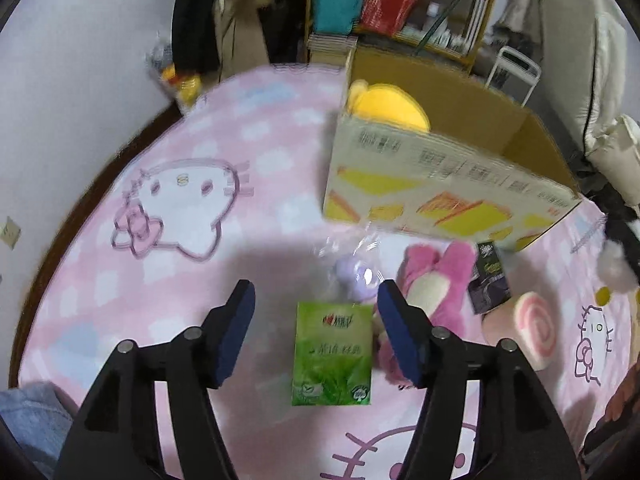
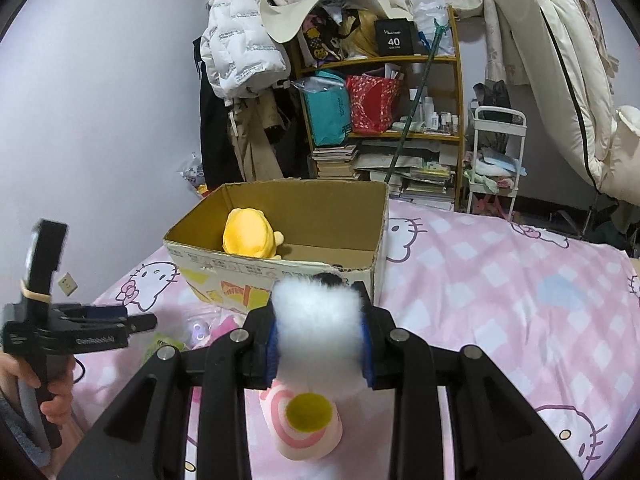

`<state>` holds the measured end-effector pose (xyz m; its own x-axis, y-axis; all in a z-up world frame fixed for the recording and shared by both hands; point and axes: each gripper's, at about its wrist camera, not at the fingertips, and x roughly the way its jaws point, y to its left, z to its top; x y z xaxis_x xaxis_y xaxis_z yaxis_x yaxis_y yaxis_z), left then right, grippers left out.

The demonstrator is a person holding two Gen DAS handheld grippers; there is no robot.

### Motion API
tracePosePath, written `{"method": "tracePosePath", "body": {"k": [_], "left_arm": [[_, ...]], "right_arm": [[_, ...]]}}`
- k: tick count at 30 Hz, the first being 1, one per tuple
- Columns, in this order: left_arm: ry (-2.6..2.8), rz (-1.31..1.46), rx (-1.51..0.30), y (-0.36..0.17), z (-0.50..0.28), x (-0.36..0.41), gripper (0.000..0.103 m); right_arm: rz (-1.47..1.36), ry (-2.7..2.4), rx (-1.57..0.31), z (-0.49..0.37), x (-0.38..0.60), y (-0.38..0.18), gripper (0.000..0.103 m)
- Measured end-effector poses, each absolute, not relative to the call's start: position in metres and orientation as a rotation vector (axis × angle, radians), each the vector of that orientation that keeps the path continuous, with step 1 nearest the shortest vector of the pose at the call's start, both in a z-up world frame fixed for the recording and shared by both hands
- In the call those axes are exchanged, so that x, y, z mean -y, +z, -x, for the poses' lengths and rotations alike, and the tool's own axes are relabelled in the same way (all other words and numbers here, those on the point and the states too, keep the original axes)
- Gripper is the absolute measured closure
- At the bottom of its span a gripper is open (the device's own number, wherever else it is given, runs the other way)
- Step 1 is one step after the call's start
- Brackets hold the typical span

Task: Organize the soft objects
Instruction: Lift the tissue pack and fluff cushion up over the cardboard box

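My right gripper point(image 2: 318, 334) is shut on a white fluffy plush point(image 2: 316, 320) with a yellow foot, held above the bed in front of the cardboard box point(image 2: 280, 268). A yellow plush point(image 2: 248, 238) sits inside the box, also in the left wrist view point(image 1: 386, 106). My left gripper point(image 1: 316, 304) is open and empty above a green tissue pack point(image 1: 332, 354). A pink plush point(image 1: 436, 280), a purple toy in clear wrap point(image 1: 358, 276), a dark packet point(image 1: 490, 278) and a pink swirl roll plush point(image 1: 534, 330) lie near it. The roll also shows under my right gripper point(image 2: 304, 436).
The box point(image 1: 440, 176) stands on a pink Hello Kitty bedspread point(image 1: 180, 200). A wall is on the left. A cluttered wooden shelf point(image 2: 380, 120), hanging coats point(image 2: 240, 60) and a white cart point(image 2: 496, 160) stand beyond the bed.
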<state>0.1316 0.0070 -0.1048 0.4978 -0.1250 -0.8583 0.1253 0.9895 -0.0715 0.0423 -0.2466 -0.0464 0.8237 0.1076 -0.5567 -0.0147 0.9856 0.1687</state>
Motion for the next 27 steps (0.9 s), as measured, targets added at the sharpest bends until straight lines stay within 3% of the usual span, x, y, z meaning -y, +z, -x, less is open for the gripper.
{"method": "tracePosePath", "body": {"k": [14, 15, 18, 27], "left_arm": [[-0.152, -0.007, -1.246, -0.159, -0.149, 0.002, 0.033], [-0.148, 0.009, -1.245, -0.16, -0.149, 0.0, 0.033], [-0.157, 0.036, -1.232, -0.159, -0.145, -0.004, 0.051], [-0.173, 0.001, -1.042, -0.117, -0.115, -0.005, 0.052]], "right_arm": [[-0.17, 0.067, -0.622, -0.046, 0.251, -0.055, 0.07], [-0.166, 0.067, -0.623, -0.046, 0.25, -0.056, 0.07], [-0.153, 0.067, -0.629, -0.046, 0.248, -0.057, 0.07], [-0.165, 0.067, -0.591, -0.043, 0.251, -0.051, 0.07]]}}
